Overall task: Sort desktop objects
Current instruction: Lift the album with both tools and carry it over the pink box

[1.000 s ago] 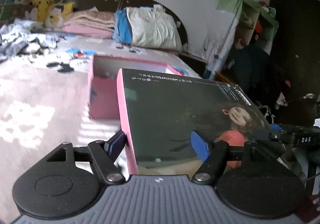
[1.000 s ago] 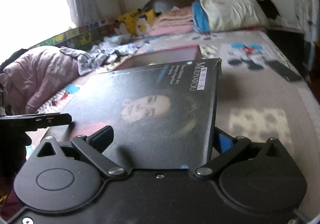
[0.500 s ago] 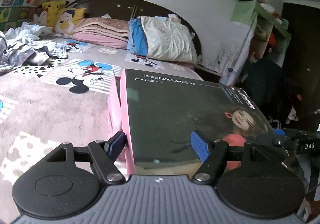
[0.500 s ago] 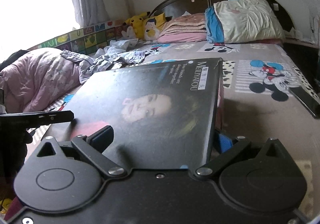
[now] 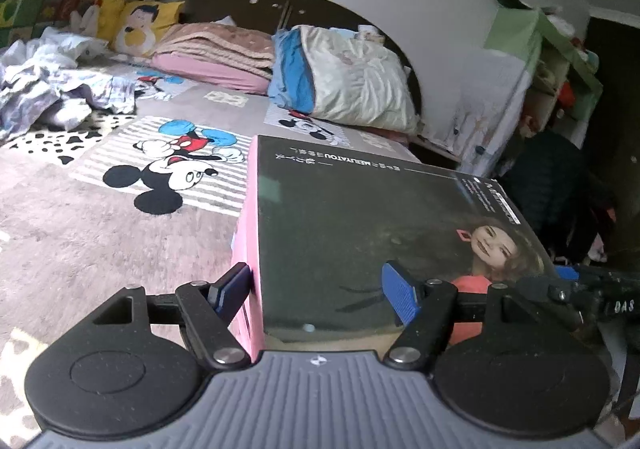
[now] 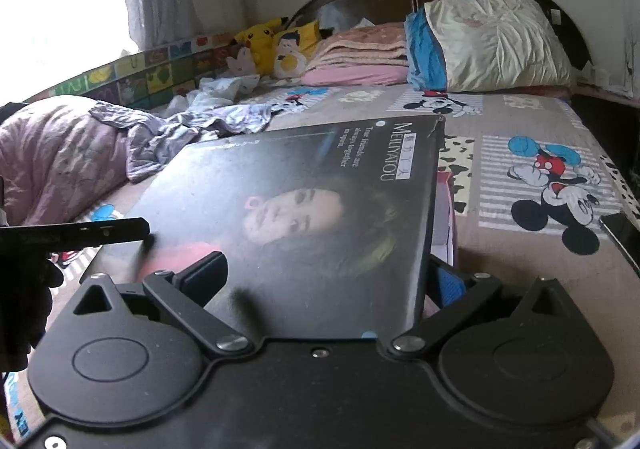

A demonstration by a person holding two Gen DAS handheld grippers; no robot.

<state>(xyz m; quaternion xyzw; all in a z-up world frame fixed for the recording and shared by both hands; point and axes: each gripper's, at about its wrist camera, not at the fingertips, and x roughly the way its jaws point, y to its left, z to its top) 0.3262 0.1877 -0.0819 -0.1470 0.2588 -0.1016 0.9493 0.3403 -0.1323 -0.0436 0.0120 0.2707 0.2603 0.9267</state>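
A flat box lid [image 5: 360, 217] with a dark glossy top showing a woman's portrait and pink sides fills the middle of both views; it also shows in the right wrist view [image 6: 304, 209]. My left gripper [image 5: 316, 289] is shut on its near left corner, one blue pad against the pink side and one on the dark top. My right gripper [image 6: 328, 281] is shut on the opposite corner in the same way. The lid is held level just over the pink box [image 6: 446, 217], which is mostly hidden under it.
The bed [image 5: 80, 233] has a Mickey Mouse sheet. Folded blankets [image 5: 216, 53], a pillow [image 5: 352, 85] and plush toys [image 5: 120, 9] lie at the headboard. Crumpled clothes [image 5: 48, 93] lie at left. A green shelf [image 5: 560, 61] stands at right. A dark flat object [image 6: 624, 233] lies at the bed's right edge.
Both grippers have carried the lid forward over the open pink box, which was in plain sight a second ago and is now almost wholly covered by it.
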